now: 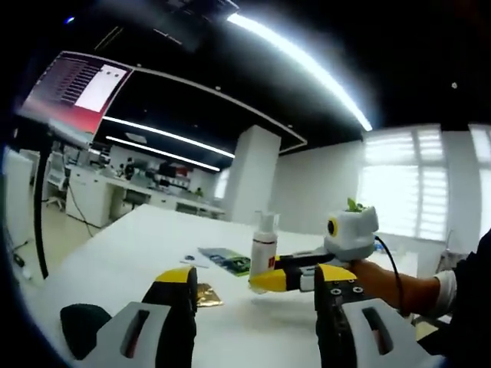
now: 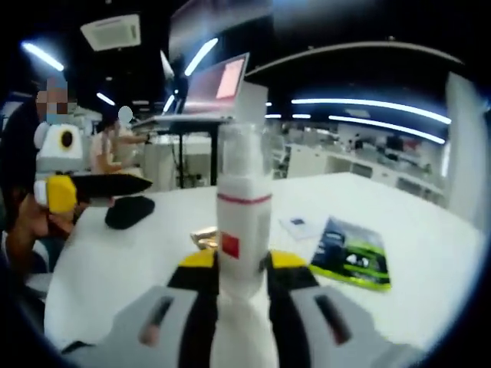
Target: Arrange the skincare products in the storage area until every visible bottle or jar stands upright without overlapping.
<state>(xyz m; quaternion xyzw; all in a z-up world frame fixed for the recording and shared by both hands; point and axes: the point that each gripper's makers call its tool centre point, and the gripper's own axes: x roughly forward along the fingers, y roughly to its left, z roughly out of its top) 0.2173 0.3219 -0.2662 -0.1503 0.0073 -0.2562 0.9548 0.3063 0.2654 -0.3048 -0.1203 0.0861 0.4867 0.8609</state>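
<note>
A white pump bottle with a red band and a clear cap stands upright between my right gripper's yellow-tipped jaws, which are shut on its lower body. In the left gripper view the same bottle hangs just above the white table, held by the right gripper that comes in from the right with a person's hand behind it. My left gripper is open with nothing between its jaws. It points at the bottle from a short way off. From the right gripper view the left gripper is at the left edge.
A gold sachet, a green packet, a small white card and a black pouch lie on the table. A laptop on a stand rises beyond the far edge. Office desks fill the background.
</note>
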